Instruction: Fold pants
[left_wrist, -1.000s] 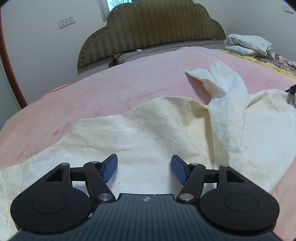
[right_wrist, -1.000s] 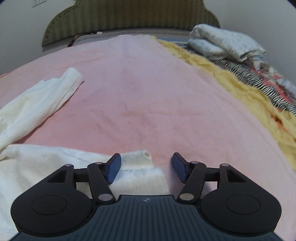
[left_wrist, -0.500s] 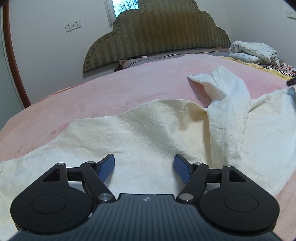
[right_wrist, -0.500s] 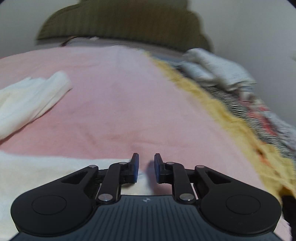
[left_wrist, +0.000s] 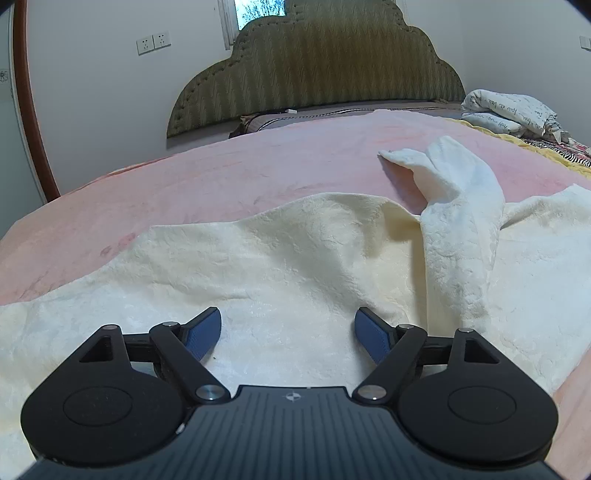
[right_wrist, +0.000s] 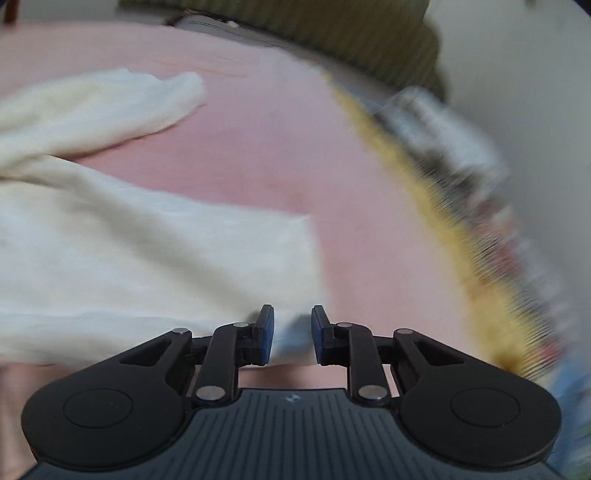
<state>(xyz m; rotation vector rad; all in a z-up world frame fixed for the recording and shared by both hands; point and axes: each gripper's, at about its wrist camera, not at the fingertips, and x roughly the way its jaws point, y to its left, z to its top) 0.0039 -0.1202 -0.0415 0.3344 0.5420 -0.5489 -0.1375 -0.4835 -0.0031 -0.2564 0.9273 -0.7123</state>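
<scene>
Cream-white textured pants lie spread across a pink bed cover. One leg is bunched up and points toward the headboard. My left gripper is open and empty, low over the wide part of the pants. In the blurred right wrist view the pants fill the left side. My right gripper has its jaws nearly closed on the lower right edge of the pants, with cloth between the pads.
A padded olive headboard stands at the far end. A folded white quilt and a yellow and zebra-pattern blanket lie at the right side of the bed. A wooden frame stands at the left wall.
My right gripper went from wide open to nearly closed on the pants' edge and has swung, blurring its view. My left gripper stayed open and shifted slightly over the cloth.
</scene>
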